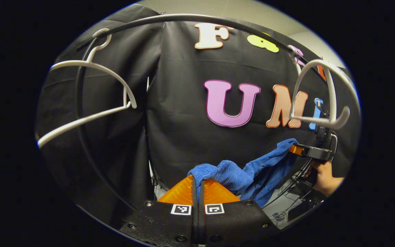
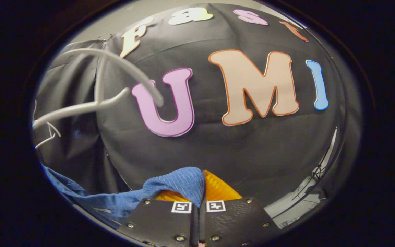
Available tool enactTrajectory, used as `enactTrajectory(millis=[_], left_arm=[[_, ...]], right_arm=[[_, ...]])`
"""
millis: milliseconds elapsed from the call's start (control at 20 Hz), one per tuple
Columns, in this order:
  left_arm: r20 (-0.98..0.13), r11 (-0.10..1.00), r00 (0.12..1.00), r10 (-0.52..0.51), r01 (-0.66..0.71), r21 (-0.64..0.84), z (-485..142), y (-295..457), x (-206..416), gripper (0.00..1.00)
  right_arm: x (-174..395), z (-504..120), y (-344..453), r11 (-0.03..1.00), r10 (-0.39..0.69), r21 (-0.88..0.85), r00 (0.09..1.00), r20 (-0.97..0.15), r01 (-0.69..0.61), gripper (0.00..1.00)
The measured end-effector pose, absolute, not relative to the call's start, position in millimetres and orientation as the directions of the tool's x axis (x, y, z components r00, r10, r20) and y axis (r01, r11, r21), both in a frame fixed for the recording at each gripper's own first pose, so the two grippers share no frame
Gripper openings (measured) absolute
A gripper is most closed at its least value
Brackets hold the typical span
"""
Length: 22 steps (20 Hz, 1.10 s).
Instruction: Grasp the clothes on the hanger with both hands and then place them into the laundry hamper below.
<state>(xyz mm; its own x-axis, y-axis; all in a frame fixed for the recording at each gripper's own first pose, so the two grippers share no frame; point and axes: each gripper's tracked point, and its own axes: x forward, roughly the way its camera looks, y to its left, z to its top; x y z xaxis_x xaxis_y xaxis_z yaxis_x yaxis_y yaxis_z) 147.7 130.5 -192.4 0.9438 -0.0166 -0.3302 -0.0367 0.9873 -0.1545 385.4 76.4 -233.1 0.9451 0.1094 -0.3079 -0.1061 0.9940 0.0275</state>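
Observation:
A blue knitted garment (image 1: 252, 169) stretches between both grippers, off its hanger. In the left gripper view my left gripper (image 1: 198, 178) is shut on one bunched end of it, the cloth pinched between the orange fingers (image 1: 180, 192). Farther right, the right gripper (image 1: 298, 149) and the hand (image 1: 326, 176) holding it grip the other end. In the right gripper view my right gripper (image 2: 203, 173) is shut on the blue garment (image 2: 180, 183), which drapes over the left finger and trails off to the lower left. A bare white hanger (image 1: 327, 92) hangs just above the right gripper.
A black rail (image 1: 183, 17) arches overhead, carrying a second empty white hanger (image 1: 91, 89) at the left. The white hanger (image 2: 105, 96) looms close at the upper left of the right gripper view. Cables and a pale floor (image 1: 283, 206) lie below at the right.

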Motion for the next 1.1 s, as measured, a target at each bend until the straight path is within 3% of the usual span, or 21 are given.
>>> enactTrajectory(millis=[500, 850, 1100], left_arm=[[-0.308, 0.988, 0.944, -0.118, 0.081, -0.128, -217.5, 70.3, 133.8, 0.0], [-0.262, 0.971, 0.935, -0.237, 0.235, -0.038, -228.9, -14.6, 134.2, 0.01], [-0.199, 0.96, 0.94, -0.278, 0.274, -0.048, -191.5, -63.4, 146.8, 0.01]], right_arm=[[306.7, -232.6, 121.9, 0.983, 0.183, 0.067, 0.893, -0.41, -0.171, 0.02], [259.7, -256.7, 106.7, 0.986, 0.165, 0.081, 0.857, -0.488, -0.144, 0.02], [237.4, -237.1, 118.4, 0.964, 0.262, 0.09, 0.841, -0.474, -0.25, 0.02]])
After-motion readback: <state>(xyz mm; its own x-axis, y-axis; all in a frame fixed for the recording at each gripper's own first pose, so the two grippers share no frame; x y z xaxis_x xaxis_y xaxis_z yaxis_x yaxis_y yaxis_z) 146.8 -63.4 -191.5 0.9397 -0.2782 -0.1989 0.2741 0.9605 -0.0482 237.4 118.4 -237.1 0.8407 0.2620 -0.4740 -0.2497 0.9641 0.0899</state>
